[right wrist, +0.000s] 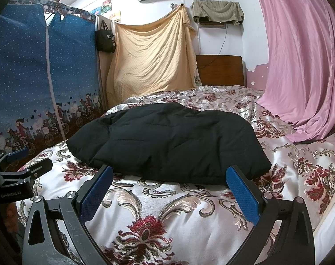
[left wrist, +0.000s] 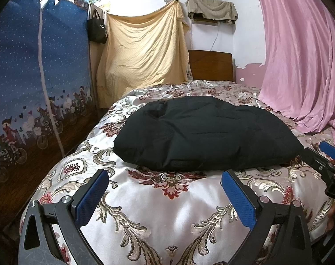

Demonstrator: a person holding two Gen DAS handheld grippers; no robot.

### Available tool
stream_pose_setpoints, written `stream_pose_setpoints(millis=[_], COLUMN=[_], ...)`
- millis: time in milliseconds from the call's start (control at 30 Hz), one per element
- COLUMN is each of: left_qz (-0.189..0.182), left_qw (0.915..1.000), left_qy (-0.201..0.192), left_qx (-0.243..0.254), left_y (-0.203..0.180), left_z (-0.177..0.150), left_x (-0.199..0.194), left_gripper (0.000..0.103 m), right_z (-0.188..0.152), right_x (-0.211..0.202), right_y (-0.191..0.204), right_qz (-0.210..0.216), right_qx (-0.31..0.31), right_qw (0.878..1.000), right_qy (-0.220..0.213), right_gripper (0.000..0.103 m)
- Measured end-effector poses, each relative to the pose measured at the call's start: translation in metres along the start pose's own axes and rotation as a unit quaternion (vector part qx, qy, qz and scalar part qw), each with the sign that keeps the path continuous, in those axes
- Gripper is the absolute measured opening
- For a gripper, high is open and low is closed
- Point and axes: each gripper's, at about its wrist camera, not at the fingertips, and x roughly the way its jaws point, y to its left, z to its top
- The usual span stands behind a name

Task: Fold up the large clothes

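I see a black padded garment (left wrist: pixel 202 132), already folded into a thick bundle, lying on a bed (left wrist: pixel 167 220) covered with a shiny floral spread. In the left wrist view the bundle sits at the centre, toward 12 o'clock from my left hand-held gripper (left wrist: pixel 165 194), whose blue-padded fingers (left wrist: pixel 91 196) are spread wide and hold nothing. They hover just short of the bundle's near edge, not touching it.

My right hand-held gripper (right wrist: pixel 169 190) is also spread wide and empty. Its blue fingers (right wrist: pixel 242 194) frame the near edge of the bundle, which lies at 12 o'clock from it; I cannot tell whether the right finger's tip touches the cloth.

Each camera catches the other tool at its edge: the right one at 3 o'clock in the left view, the left one at 9 o'clock in the right view.

Around the bed: a blue fabric wardrobe (left wrist: pixel 34 77) at 9 o'clock, a yellow sheet (left wrist: pixel 143 50) hung at 12 o'clock, a wooden headboard (left wrist: pixel 211 66) beside it, and a pink curtain (left wrist: pixel 300 55) at 2 o'clock.
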Motion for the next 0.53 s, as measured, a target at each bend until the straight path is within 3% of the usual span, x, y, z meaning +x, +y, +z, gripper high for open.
stream_pose_setpoints(millis=[533], left_qz=[0.002], left_qw=[1.0000], left_qy=[-0.006], left_qx=[0.005], left_y=[-0.0026], left_z=[-0.0014], left_x=[0.0008], left_gripper=[0.103], right_z=[-0.0022], right_x=[0.0003], right_y=[0.0022], right_qz=[0.001], right_qx=[0.000], right_qw=[1.000], right_qy=[0.001], right_gripper=[0.101])
